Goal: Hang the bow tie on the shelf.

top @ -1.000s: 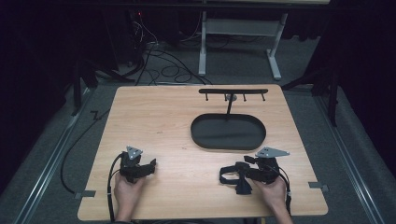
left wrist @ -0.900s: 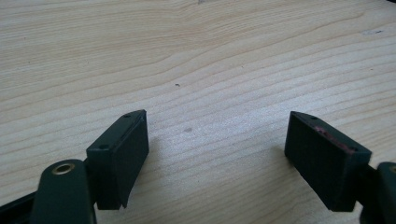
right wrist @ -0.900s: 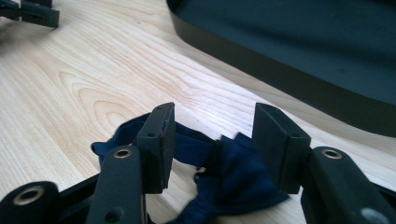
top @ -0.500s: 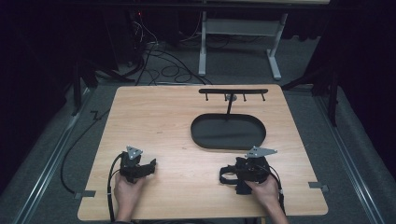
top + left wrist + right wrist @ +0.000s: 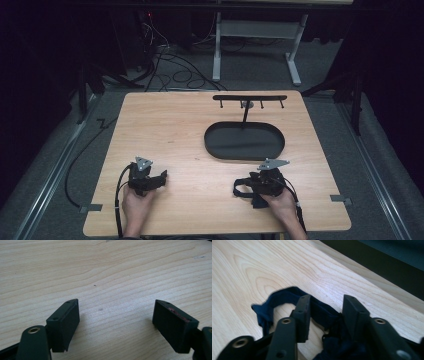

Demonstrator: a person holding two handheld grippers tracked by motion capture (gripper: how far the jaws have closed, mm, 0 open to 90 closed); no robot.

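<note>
A dark blue piece of cloth [image 5: 282, 296] with a looping strap lies on the wooden table [image 5: 175, 125] near the front right. My right gripper [image 5: 244, 189] lies low over it, pointing left. In the right gripper view [image 5: 327, 307] the jaws have just been closing and stand half apart. The cloth is bunched between them, and bare wood shows in the gap; the pads do not clamp it. My left gripper [image 5: 159, 179] rests at the front left, open wide over bare wood [image 5: 116, 315], with nothing between its fingers.
A black oval tray [image 5: 215, 145] sits right of the table's centre. A thin post rises from its far side to a black bar with small hooks [image 5: 249, 97]. Cables lie on the floor beyond the table's far edge.
The right hand has shifted a little to the left and lower over the cloth, and its jaws stand closer together. The left hand has stayed put.
</note>
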